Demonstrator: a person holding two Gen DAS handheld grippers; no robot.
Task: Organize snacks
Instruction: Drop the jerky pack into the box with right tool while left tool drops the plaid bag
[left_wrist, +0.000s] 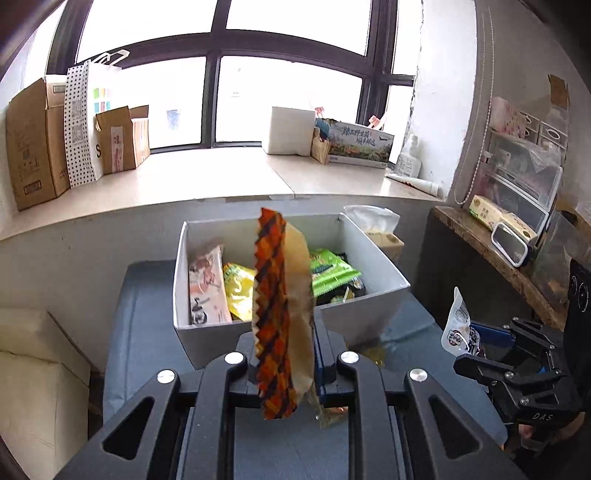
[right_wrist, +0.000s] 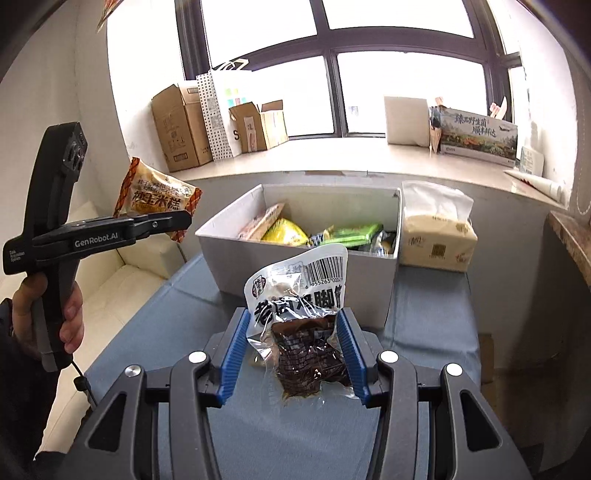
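Note:
My left gripper (left_wrist: 284, 350) is shut on an orange plaid snack packet (left_wrist: 280, 310), held edge-on above the blue table in front of the white box (left_wrist: 369, 299). The same packet (right_wrist: 155, 195) and the left gripper (right_wrist: 181, 221) show at the left of the right wrist view. My right gripper (right_wrist: 293, 343) is shut on a clear vacuum pouch of dark braised snack (right_wrist: 303, 314) with a white barcode top, held above the table before the white box (right_wrist: 291, 269). That pouch (left_wrist: 460, 325) and the right gripper (left_wrist: 476, 343) appear at the right of the left wrist view. The box holds several snack packets.
A tissue pack (right_wrist: 436, 236) stands right of the box. The blue table (right_wrist: 177, 314) spreads under both grippers. A windowsill (left_wrist: 184, 184) behind holds cardboard boxes (left_wrist: 33, 147) and a printed carton (left_wrist: 360, 144). A cream sofa (right_wrist: 110, 288) is left, a wooden shelf (left_wrist: 491, 254) right.

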